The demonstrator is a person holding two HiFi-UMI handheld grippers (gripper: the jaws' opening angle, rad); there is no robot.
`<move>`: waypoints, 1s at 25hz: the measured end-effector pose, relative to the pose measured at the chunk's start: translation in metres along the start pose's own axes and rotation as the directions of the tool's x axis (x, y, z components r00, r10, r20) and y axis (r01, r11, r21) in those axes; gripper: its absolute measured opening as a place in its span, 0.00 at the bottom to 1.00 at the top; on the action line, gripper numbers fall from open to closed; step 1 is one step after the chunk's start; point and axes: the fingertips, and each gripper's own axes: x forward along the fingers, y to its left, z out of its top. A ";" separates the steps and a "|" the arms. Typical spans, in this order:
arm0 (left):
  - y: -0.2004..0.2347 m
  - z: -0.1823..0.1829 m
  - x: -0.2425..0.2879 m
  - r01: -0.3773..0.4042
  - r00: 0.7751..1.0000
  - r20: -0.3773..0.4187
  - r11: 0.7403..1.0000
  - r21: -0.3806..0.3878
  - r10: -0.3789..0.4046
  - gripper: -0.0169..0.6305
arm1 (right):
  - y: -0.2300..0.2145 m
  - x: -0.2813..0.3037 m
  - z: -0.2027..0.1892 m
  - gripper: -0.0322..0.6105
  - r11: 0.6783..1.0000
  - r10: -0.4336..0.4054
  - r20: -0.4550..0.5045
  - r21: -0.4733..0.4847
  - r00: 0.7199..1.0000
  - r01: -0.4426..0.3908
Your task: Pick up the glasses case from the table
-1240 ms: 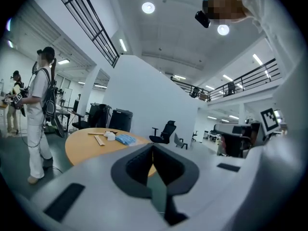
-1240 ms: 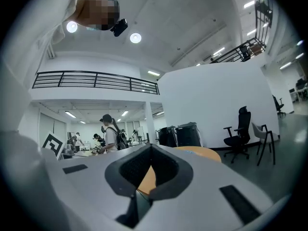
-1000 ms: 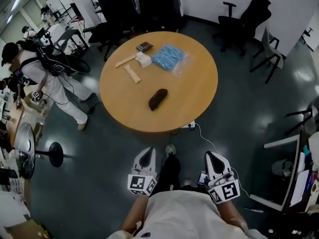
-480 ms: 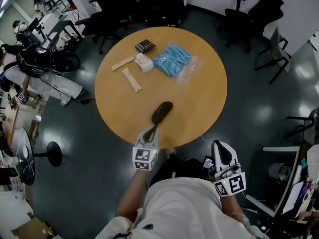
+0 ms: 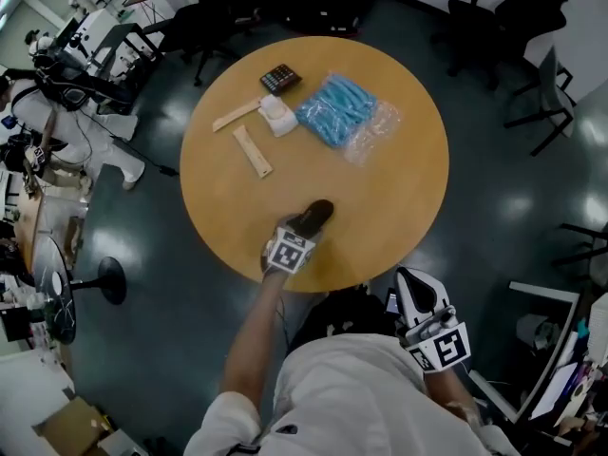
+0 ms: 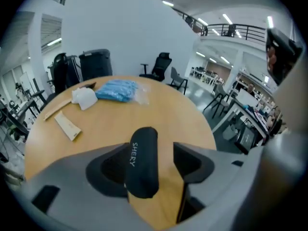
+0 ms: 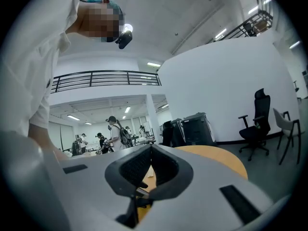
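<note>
The black glasses case point(image 5: 312, 218) lies on the round wooden table point(image 5: 399, 188) near its front edge. My left gripper point(image 5: 296, 236) reaches down over that edge to the case. In the left gripper view the case point(image 6: 142, 160) lies lengthwise between the jaws of the left gripper point(image 6: 150, 153). These jaws are opening; the left jaw is close against the case and a gap shows on the right side. My right gripper point(image 5: 410, 279) hangs off the table beside my body. In the right gripper view the right gripper point(image 7: 150, 150) has its tips together and holds nothing.
A blue plastic bag point(image 5: 339, 110), a dark calculator point(image 5: 280, 78), a white wad point(image 5: 277, 116) and two pale strips point(image 5: 252, 150) lie on the table's far half. Office chairs point(image 5: 494, 8) stand around it. A person point(image 5: 57, 112) stands at the far left.
My left gripper swung forward and down from beside my body to the case, and its jaws spread around it. The right gripper shifted a little, staying beside my body. The table came nearer.
</note>
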 end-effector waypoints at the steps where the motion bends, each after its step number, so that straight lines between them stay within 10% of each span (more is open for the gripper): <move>1: 0.005 -0.005 0.013 0.013 0.999 -0.052 1.000 0.003 -0.013 0.46 | -0.002 0.003 -0.002 0.07 1.000 0.007 -0.005 0.004 1.000 -0.007; 7: 0.025 -0.037 0.069 0.060 0.956 -0.290 0.998 0.026 -0.050 0.57 | -0.009 0.012 -0.015 0.07 0.999 0.009 -0.032 0.041 0.999 -0.008; 16: 0.024 -0.051 0.086 0.102 0.925 -0.376 0.989 0.109 -0.054 0.56 | -0.027 0.020 -0.016 0.07 0.999 -0.012 -0.037 0.046 0.999 0.014; 22: 0.021 0.001 0.037 -0.035 0.996 -0.074 0.996 0.079 0.041 0.56 | -0.034 0.016 -0.008 0.08 1.000 0.009 -0.024 0.007 1.000 -0.008; 25: 0.014 0.049 -0.032 -0.209 0.953 0.236 0.977 0.052 0.191 0.56 | -0.031 0.020 -0.001 0.08 0.999 0.031 -0.011 -0.035 0.999 -0.032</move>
